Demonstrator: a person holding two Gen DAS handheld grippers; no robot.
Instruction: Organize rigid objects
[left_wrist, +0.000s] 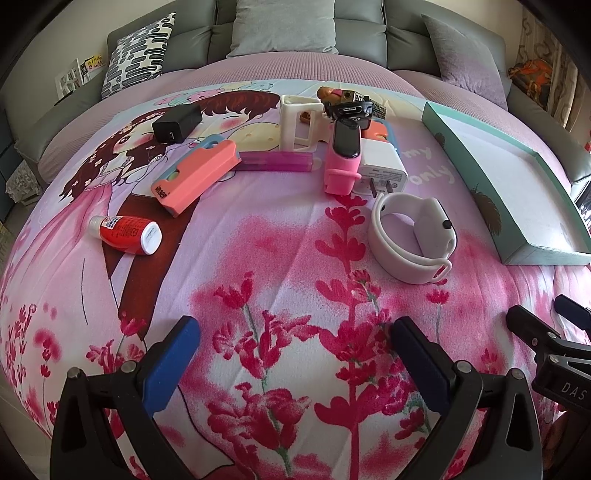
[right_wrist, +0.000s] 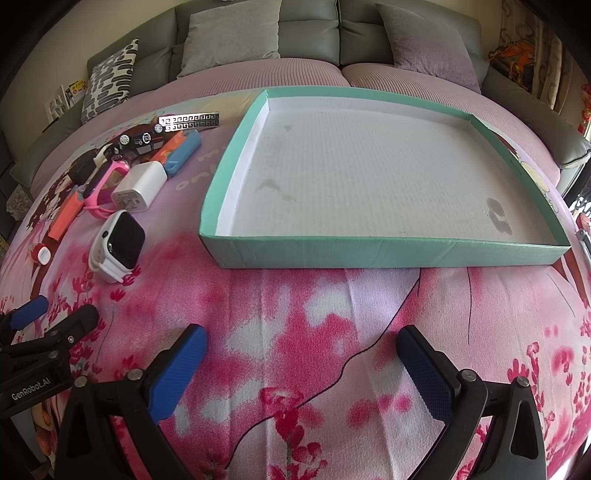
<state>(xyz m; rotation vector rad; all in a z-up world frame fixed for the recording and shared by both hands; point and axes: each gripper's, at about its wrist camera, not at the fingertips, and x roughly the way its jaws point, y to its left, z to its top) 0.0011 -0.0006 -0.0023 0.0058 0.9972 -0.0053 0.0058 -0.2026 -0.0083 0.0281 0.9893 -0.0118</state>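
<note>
Left tool (left_wrist: 295, 354) and right tool (right_wrist: 301, 356): both spread wide, gripping nothing. White band smartwatch (left_wrist: 413, 240) centre-right; shallow teal cardboard tray (right_wrist: 388, 251) mid-frame.

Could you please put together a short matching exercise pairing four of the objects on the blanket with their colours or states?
Things:
1. smartwatch
2. small bottle
3. box lid
4. power adapter

Descriptions:
A. teal outside, white inside, nothing in it
B. black, lying near the patterned pillow's side
C. white band closed in a loop
D. red with a white cap, lying on its side

Pairs: 1-C, 2-D, 3-A, 4-B
</note>
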